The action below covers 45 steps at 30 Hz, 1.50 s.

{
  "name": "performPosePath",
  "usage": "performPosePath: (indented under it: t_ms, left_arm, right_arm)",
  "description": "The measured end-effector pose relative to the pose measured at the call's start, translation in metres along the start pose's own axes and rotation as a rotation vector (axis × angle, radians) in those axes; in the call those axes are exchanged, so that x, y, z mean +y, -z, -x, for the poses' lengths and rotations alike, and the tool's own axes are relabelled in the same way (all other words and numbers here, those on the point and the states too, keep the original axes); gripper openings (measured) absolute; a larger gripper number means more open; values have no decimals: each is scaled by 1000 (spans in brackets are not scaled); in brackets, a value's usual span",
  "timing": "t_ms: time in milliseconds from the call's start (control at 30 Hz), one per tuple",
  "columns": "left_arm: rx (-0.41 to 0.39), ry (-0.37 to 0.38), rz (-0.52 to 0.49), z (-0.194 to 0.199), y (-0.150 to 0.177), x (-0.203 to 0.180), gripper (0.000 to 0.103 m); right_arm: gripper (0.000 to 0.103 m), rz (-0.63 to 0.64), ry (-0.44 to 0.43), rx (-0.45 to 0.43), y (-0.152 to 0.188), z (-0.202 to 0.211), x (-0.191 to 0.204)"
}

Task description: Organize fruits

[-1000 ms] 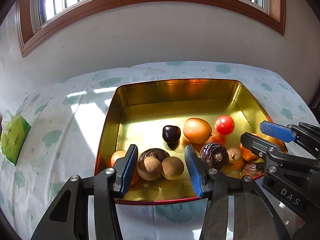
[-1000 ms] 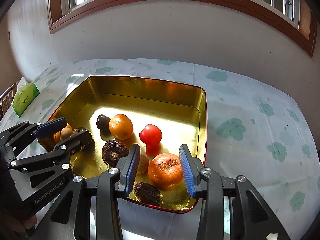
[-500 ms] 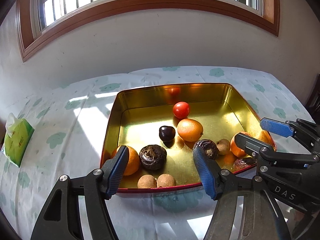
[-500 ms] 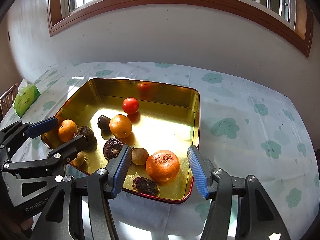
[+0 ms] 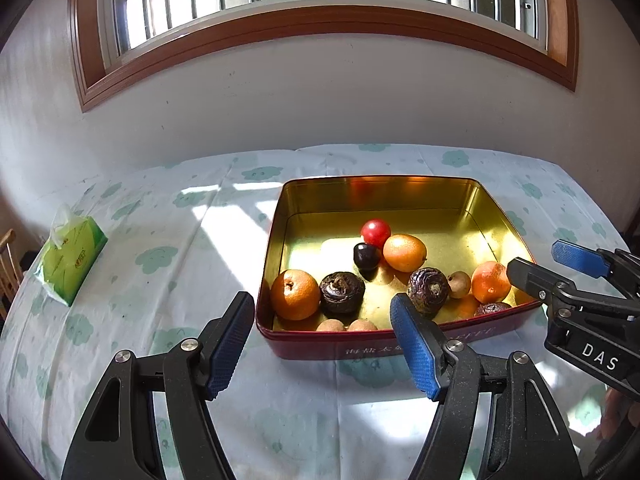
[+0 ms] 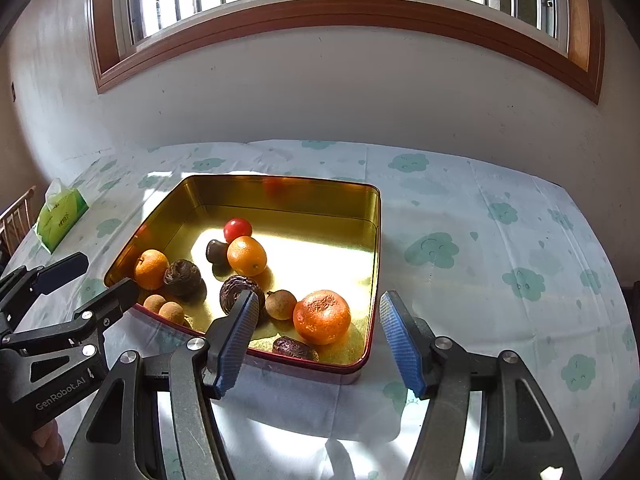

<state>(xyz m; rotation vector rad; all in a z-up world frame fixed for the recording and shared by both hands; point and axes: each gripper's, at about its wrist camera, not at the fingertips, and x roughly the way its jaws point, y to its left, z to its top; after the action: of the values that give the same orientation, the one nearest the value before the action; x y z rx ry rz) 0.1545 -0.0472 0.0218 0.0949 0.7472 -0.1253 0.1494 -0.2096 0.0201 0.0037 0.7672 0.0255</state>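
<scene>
Sunlit cloud-print tablecloth carries the gold tin of fruits ahead of you, and your left gripper and right gripper, jaws just widened, hover empty at its near edge.

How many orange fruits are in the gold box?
3. One orange fruit by the left wall, an oval one mid-tin beside the red tomato, the biggest near the front right corner. None seems hidden.
</scene>
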Motion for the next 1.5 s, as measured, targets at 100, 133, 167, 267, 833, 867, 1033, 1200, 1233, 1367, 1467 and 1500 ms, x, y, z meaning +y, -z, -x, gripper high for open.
performPosePath:
  t_ms: [100, 133, 167, 267, 833, 867, 1033, 1200, 1233, 1367, 1467, 1500]
  left_arm:
    - [-3, -13, 15, 7, 6, 4, 71]
    - [2, -18, 20, 9, 9, 5, 71]
    - [8, -22, 25, 10, 11, 6, 71]
    - [11, -27, 28, 16, 18, 7, 71]
    - [34, -68, 49, 35, 52, 8, 71]
    - [33, -71, 52, 36, 52, 9, 71]
    - [35, -71, 57, 40, 55, 11, 71]
    - [40, -63, 56, 42, 59, 9, 71]
    - [40, -63, 58, 43, 59, 9, 71]
    - [36, -62, 61, 45, 60, 10, 71]
    - [33, -62, 62, 47, 61, 10, 71]
    - [32, -62, 62, 48, 61, 11, 71]
  right_arm:
    - [61, -13, 1, 2, 5, 8, -1]
    - [61, -17, 1, 1, 8, 10, 0]
    - [61, -21, 4, 2, 10, 12, 0]
    - [61, -31, 9, 3, 18, 18, 0]
    - [61, -40, 55, -13, 53, 46, 15]
    - [61, -40, 55, -15, 53, 47, 16]
    - [61, -34, 49, -12, 58, 50, 22]
    - [61, -31, 45, -7, 63, 52, 26]
    - [61, -30, 45, -5, 64, 52, 27]
    - [61, -28, 46, -8, 65, 54, 28]
    - [61, -28, 46, -8, 65, 55, 29]
    - [61, -27, 45, -8, 65, 55, 29]
